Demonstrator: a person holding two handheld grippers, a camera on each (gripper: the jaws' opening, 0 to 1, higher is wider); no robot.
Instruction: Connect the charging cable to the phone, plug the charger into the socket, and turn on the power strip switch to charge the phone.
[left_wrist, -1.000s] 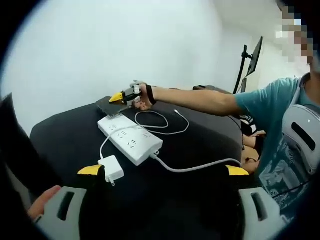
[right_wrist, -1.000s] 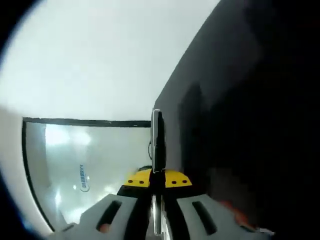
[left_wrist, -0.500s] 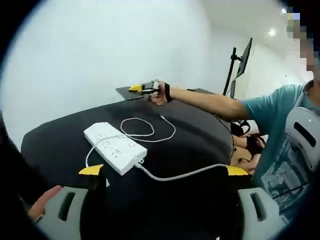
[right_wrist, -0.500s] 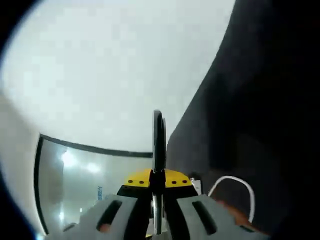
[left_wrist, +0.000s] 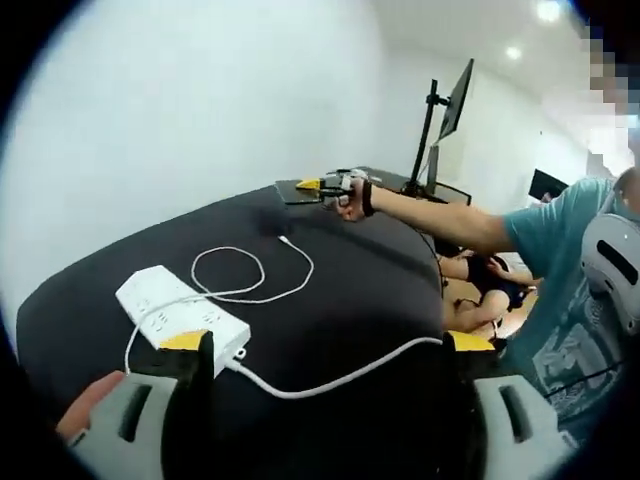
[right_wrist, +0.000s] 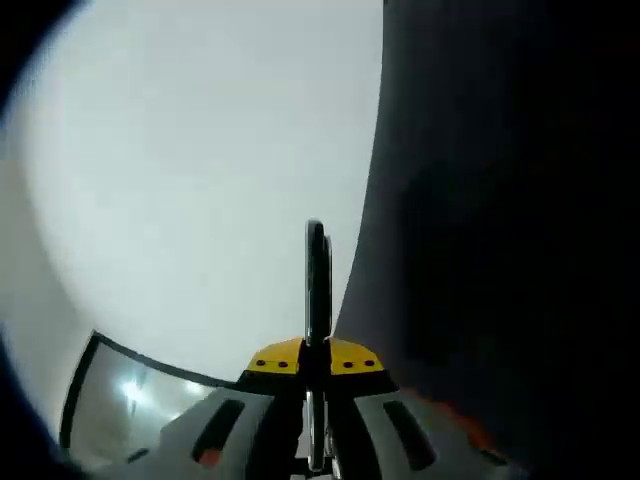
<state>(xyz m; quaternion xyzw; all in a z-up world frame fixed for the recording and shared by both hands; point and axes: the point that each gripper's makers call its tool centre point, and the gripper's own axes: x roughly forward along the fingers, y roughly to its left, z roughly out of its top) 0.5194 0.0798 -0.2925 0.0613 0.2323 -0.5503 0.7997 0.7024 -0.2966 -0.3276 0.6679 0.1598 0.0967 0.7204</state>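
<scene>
In the left gripper view a white power strip (left_wrist: 180, 315) lies on the black table (left_wrist: 360, 300). A white charging cable (left_wrist: 250, 282) loops beside it, with its free plug end (left_wrist: 285, 239) pointing to the far side. My left gripper (left_wrist: 327, 342) is open low over the near table edge, with nothing between its jaws. Farther off, my right gripper (left_wrist: 330, 184) holds the dark phone (left_wrist: 298, 190) flat above the table. In the right gripper view the phone (right_wrist: 317, 285) shows edge-on, and the right gripper (right_wrist: 315, 355) is shut on it.
The strip's thick white cord (left_wrist: 340, 368) runs across the near table towards the right. A monitor on a stand (left_wrist: 448, 110) rises behind the table. A person in a teal shirt (left_wrist: 560, 300) stands on the right. A white wall (right_wrist: 200, 180) and a glass panel (right_wrist: 120, 400) lie beyond the phone.
The right gripper has lifted the phone off the table by the power strip and carried it away from the strip. The left gripper's camera has swung, shifting the strip left in its view.
</scene>
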